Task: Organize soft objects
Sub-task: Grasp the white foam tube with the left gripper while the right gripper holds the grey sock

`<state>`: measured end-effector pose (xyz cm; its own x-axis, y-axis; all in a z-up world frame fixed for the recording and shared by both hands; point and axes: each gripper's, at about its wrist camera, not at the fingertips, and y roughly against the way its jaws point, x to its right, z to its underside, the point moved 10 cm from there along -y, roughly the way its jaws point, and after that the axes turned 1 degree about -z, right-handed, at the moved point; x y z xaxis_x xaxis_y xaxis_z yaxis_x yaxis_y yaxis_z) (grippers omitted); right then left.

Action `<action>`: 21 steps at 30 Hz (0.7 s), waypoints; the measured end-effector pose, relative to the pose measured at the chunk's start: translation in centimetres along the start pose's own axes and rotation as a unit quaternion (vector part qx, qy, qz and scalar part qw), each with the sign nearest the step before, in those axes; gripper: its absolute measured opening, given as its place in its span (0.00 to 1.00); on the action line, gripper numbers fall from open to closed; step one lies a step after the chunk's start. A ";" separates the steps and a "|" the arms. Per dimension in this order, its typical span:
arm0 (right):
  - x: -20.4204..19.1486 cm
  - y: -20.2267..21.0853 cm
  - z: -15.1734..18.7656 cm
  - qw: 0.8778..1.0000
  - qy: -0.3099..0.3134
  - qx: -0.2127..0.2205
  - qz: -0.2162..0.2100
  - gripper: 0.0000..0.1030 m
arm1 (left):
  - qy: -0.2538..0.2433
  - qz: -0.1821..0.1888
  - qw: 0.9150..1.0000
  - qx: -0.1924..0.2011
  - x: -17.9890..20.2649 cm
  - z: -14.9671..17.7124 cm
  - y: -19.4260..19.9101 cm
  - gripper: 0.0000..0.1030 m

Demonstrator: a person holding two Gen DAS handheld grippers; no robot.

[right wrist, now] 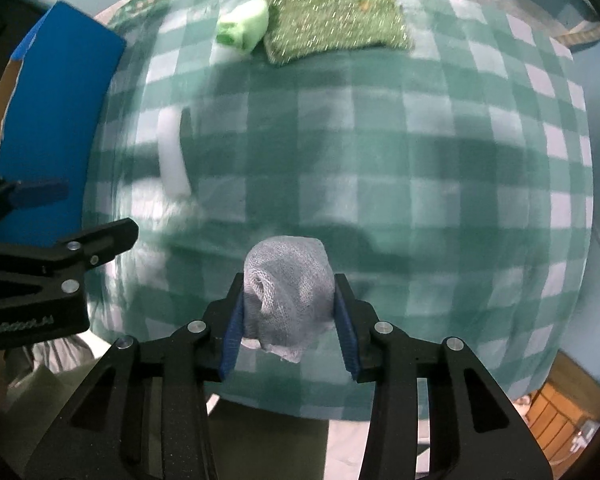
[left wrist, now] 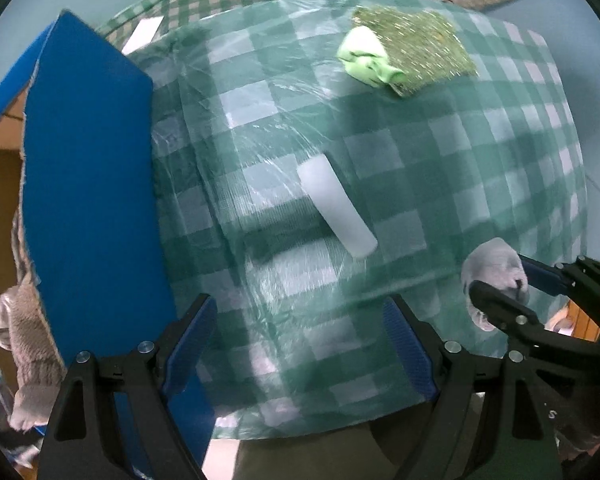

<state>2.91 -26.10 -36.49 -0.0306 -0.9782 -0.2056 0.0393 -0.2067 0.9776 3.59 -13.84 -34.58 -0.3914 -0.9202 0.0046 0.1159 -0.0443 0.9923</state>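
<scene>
One rolled grey knitted cloth (right wrist: 290,286) is clamped between the two blue pads of the right gripper (right wrist: 288,312), which is pointed down over the near edge of the table; in the left wrist view the same cloth (left wrist: 494,276) is seen pinched by that gripper at the lower right. The left gripper (left wrist: 300,344) is held with its jaws spread wide and nothing between them, above the green-and-white checked tablecloth (left wrist: 440,168), which is covered by a clear plastic sheet. One pale white cylinder (left wrist: 334,210) is seen lying on the cloth just beyond the left gripper. Further back, one light green soft item (right wrist: 244,28) is found touching one glittery green scouring pad (right wrist: 336,16). At the left edge, one blue box flap (left wrist: 88,184) is seen, with one grey furry item (left wrist: 30,344) beside it.
</scene>
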 end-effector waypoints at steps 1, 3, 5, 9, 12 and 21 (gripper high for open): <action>0.3 0.2 -0.5 1.000 0.002 0.001 0.000 0.39 | 0.014 0.007 1.000 -0.002 -0.2 -0.4 -0.2 0.84; 0.5 0.5 -1.2 1.000 0.007 0.004 -0.002 0.39 | 0.036 0.018 0.999 -0.002 -0.5 -1.0 -0.3 0.84; 0.8 0.8 -1.9 1.000 0.012 0.006 -0.003 0.39 | 0.053 0.028 0.998 0.001 -0.6 -1.6 -0.4 0.84; 1.5 1.4 -3.1 1.000 0.027 0.008 -0.005 0.39 | 0.079 0.036 0.996 0.001 -0.6 -2.9 -0.8 0.84; 2.3 1.5 -4.0 0.999 0.036 0.007 -0.006 0.39 | 0.092 0.034 0.995 0.003 -0.7 -3.6 -1.3 0.84; 3.0 1.0 -4.8 0.998 0.059 0.007 -0.010 0.39 | 0.143 0.036 0.989 -0.015 -0.9 -5.4 -3.0 0.77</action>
<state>7.69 -29.33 -36.31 0.0862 -0.9699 -0.2278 0.0263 -0.2264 0.9737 8.56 -14.94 -38.26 -0.1068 -0.9936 0.0364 0.1631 0.0186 0.9864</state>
